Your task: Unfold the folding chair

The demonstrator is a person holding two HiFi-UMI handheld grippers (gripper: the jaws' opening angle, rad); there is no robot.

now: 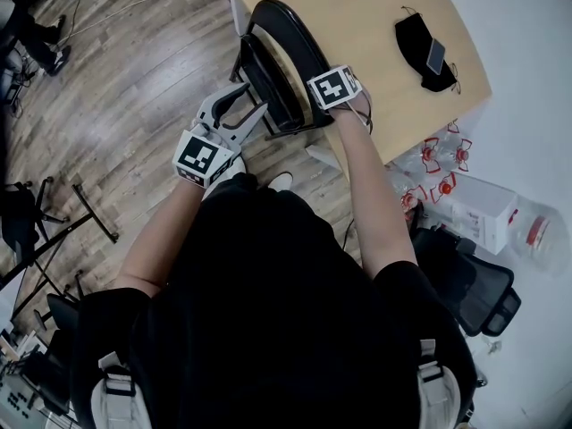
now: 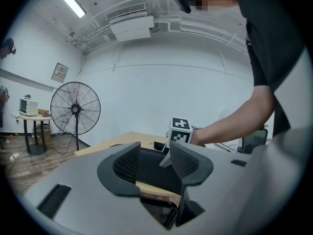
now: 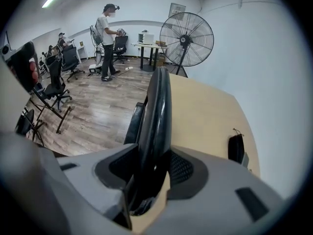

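The black folding chair (image 1: pixel 277 61) stands folded, leaning against the wooden table's edge. My right gripper (image 1: pixel 326 92) points steeply down and is shut on the chair's curved top rim (image 3: pixel 156 111); the dark pads (image 3: pixel 182 169) press on both sides of it. My left gripper (image 1: pixel 250 98) is held about level just left of the chair, at its side. Its jaws stand a little apart in the left gripper view (image 2: pixel 155 161), with nothing between the pads (image 2: pixel 128 163). Part of the chair (image 2: pixel 156 209) shows beyond and below them. The right gripper's marker cube (image 2: pixel 179 131) is visible behind.
The light wooden table (image 1: pixel 375 34) carries a black pouch with a phone (image 1: pixel 427 50). Plastic bottles (image 1: pixel 438 159) and a black office chair (image 1: pixel 478 289) stand to the right. A floor fan (image 2: pixel 75 109) and a person (image 3: pixel 105 38) are further off on the wooden floor.
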